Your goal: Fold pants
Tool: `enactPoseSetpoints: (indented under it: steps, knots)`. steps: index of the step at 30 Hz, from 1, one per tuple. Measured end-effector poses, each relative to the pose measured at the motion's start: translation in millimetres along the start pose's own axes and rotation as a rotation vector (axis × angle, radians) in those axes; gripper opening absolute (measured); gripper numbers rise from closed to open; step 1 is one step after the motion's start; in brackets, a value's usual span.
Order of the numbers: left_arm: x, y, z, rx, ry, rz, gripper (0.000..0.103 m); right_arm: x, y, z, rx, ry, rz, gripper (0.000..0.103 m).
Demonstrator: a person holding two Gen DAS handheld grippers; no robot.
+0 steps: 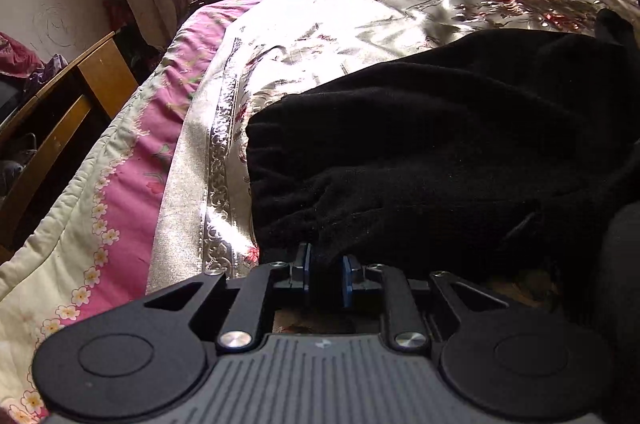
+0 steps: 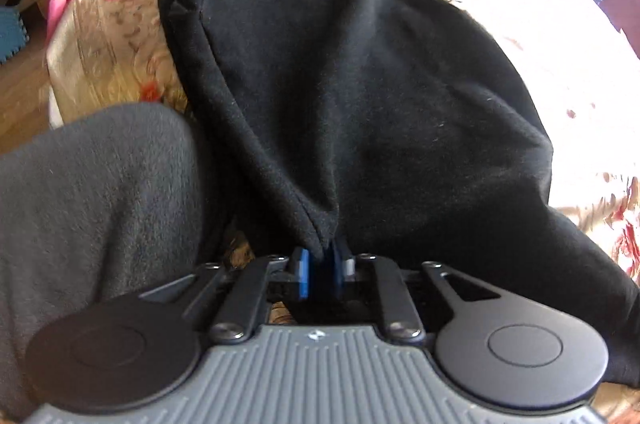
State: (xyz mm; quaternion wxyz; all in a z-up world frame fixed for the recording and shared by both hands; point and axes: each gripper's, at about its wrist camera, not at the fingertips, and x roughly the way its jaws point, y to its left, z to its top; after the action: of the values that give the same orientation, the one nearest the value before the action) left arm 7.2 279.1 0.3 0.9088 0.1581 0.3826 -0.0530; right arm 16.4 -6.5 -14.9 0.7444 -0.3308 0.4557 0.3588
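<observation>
1. Bed cover: shiny, floral, creased, lit hard from the window. Judged a slippery base; any laid layer to be set down square, not dragged.

2. Pants: black, lying on the cover in a broad, bunched mass near the bed's front edge, one gathered elastic end toward the pink border. Not yet flat: ridges and a loose seam line running across in the right wrist view. Step in hand judged to be the laying of a fold; surface to be smoothed before the next one.

3. Grey fleece garment: apparently worn by the person, just beside the pants' near edge. To be kept clear of the fold.

4. Left gripper: at the near edge of the pants, jaws narrowly parted, black cloth between the blue pads. Firm pressure on the cloth not determinable.

5. Right gripper: likewise narrowly parted, a peaked fold of hem between the pads. Grip or mere contact: cannot tell.

6. Recommended: both held edges lowered level with each other, corners matched, cloth fully resting before any letting go, then straight withdrawal to avoid snagging the hem.
</observation>
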Motion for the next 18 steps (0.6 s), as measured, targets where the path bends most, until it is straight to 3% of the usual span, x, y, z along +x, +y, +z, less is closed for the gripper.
enactPoseSetpoints:
  steps: [2, 7, 11, 14, 16, 18]
  knots:
    - [-5.2, -3.4, -2.3, 0.019, 0.015, 0.015, 0.033, -1.7, 6.4, -2.4, -0.035, -0.010, -0.007, 0.026]
    - [-12.2, -2.1, -5.6, 0.011, 0.056, 0.103, 0.032, -11.0, 5.2, -3.9, -0.019, -0.046, 0.019, 0.027]
    - [-42.9, -8.4, 10.7, -0.033, -0.072, 0.093, 0.032, -20.4, -0.1, -5.8, 0.038, -0.085, 0.046, 0.026]
    - [-44.4, -21.2, 28.7, -0.070, -0.146, 0.011, 0.033, -22.2, 3.4, -4.3, 0.068, -0.106, 0.049, 0.026]
    - [-25.1, -36.3, 32.2, -0.028, -0.095, -0.004, 0.033, -25.6, -0.1, -7.3, 0.089, -0.109, 0.041, 0.026]
    - [1.0, -46.2, 25.1, 0.006, 0.030, -0.025, 0.033, -33.7, -10.7, -16.8, 0.144, -0.112, 0.027, 0.026]
